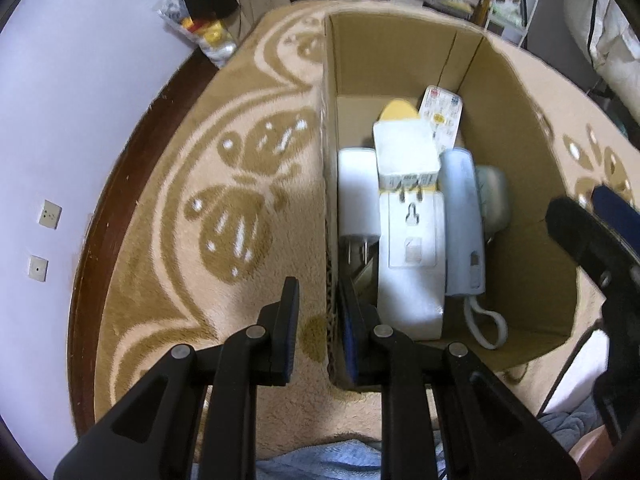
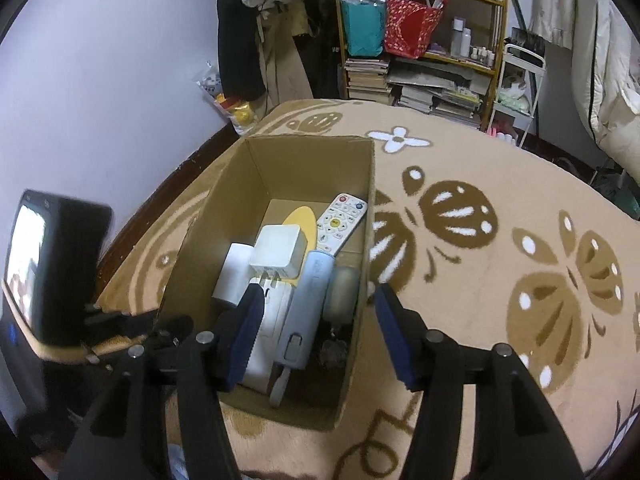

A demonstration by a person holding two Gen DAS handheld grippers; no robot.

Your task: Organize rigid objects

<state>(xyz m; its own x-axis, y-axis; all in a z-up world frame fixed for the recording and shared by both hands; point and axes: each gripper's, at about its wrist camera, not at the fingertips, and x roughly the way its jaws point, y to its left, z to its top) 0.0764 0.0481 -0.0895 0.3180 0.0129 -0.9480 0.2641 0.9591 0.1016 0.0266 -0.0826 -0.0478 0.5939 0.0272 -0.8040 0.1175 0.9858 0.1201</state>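
Note:
An open cardboard box (image 1: 400,56) stands on a patterned rug. In it lie a white remote control (image 2: 342,220), a white cube charger (image 2: 276,250), a white plug adapter (image 1: 356,192), a white phone base (image 1: 412,248), a pale blue handset (image 2: 308,304) and a grey oval case (image 2: 341,290). My left gripper (image 1: 320,312) is shut on the box's left wall, one finger outside and one inside. My right gripper (image 2: 318,296) stands open over the box's right side: its left finger hangs above the handset, its right finger is outside the wall, and its pads touch nothing.
The beige and brown rug (image 2: 480,280) spreads to the right of the box (image 2: 304,164). A wooden edge and a pale wall lie to the left. A shelf (image 2: 420,60) with books and bags stands behind. The left unit's body (image 2: 60,264) shows at the left.

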